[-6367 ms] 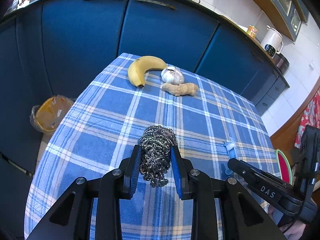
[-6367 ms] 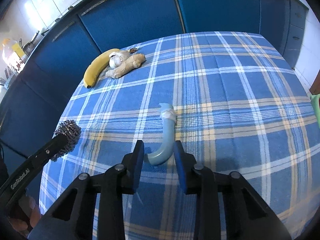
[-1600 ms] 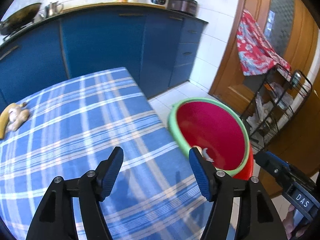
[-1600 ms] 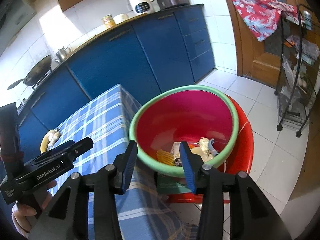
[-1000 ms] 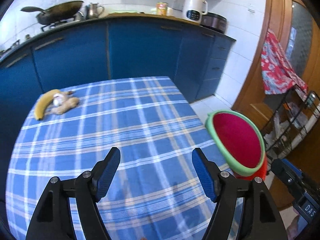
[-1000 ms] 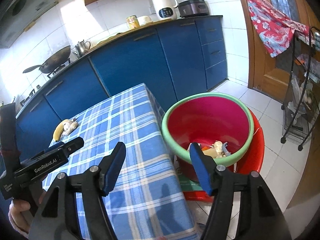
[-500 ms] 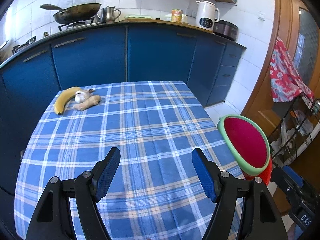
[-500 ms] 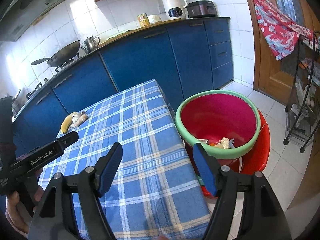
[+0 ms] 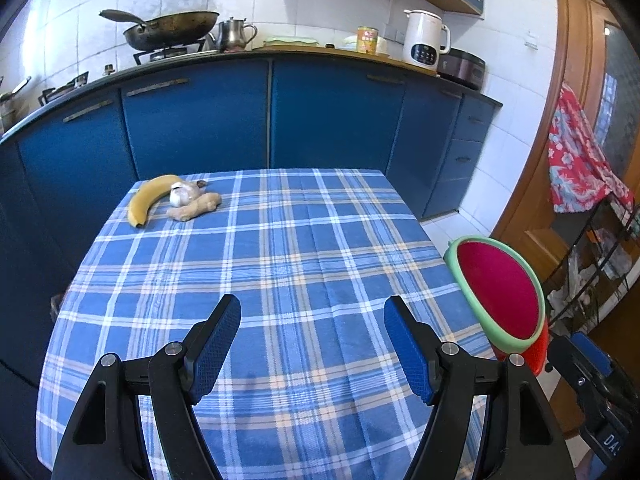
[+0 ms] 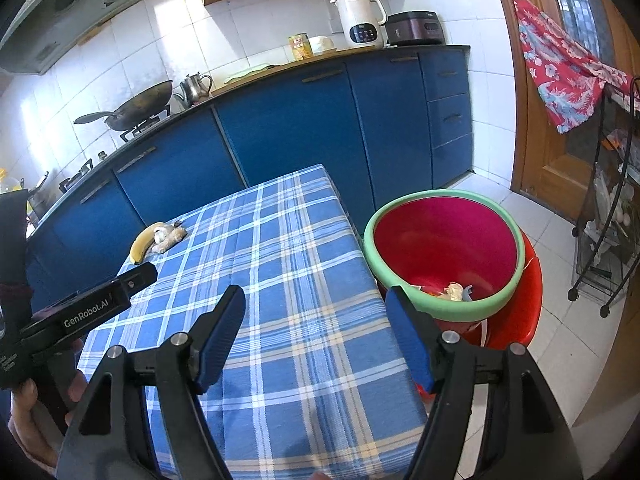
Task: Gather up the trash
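Note:
My left gripper [image 9: 312, 342] is open and empty, held above the near part of the blue checked tablecloth [image 9: 280, 264]. My right gripper [image 10: 314, 334] is open and empty above the table's right edge [image 10: 360, 264]. The red basin with a green rim [image 10: 444, 256] stands on a red stool beside the table; scraps of trash [image 10: 454, 291] lie in its bottom. The basin also shows in the left wrist view [image 9: 500, 292]. The left gripper's body shows at the left of the right wrist view [image 10: 80, 312].
A banana [image 9: 148, 198], a garlic bulb [image 9: 180, 196] and a piece of ginger [image 9: 194, 208] lie at the table's far left corner. Blue cabinets [image 9: 320, 108] stand behind. A wire rack [image 10: 608, 216] stands at the right, by a wooden door.
Both grippers have let go of the steel scourer and the blue hook, and now stand wide open. Both have pulled back and up from the basin, and the left one has turned toward the table.

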{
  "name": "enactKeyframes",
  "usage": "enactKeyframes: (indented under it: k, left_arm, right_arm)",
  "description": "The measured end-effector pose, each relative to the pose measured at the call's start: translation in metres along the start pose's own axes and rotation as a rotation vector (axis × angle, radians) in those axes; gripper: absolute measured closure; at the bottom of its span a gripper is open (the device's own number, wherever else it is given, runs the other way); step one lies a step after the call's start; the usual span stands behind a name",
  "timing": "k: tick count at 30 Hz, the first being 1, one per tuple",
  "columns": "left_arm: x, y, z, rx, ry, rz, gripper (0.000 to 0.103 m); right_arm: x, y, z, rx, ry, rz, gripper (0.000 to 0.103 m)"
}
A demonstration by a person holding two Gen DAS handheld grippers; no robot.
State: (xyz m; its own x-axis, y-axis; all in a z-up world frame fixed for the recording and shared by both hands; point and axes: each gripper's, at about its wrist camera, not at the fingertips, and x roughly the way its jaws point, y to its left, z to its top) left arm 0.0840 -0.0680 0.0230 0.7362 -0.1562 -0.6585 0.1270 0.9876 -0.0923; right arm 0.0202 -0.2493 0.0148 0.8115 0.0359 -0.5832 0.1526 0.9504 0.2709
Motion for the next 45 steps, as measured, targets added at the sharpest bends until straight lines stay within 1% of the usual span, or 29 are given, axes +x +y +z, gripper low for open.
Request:
enactKeyframes:
  k: [14, 45]
  left_arm:
    - [-0.0064, 0.0018, -0.0011, -0.007, -0.016, 0.000, 0.028]
    - [-0.0069, 0.0027, -0.0005, -0.006, -0.016, 0.000, 0.028]
  right_arm:
    - [-0.0036, 0.0043, -0.0001, -0.009, -0.005, 0.004, 0.030]
    - [-0.0041, 0.0080, -0.0003, -0.009, -0.005, 0.005, 0.030]
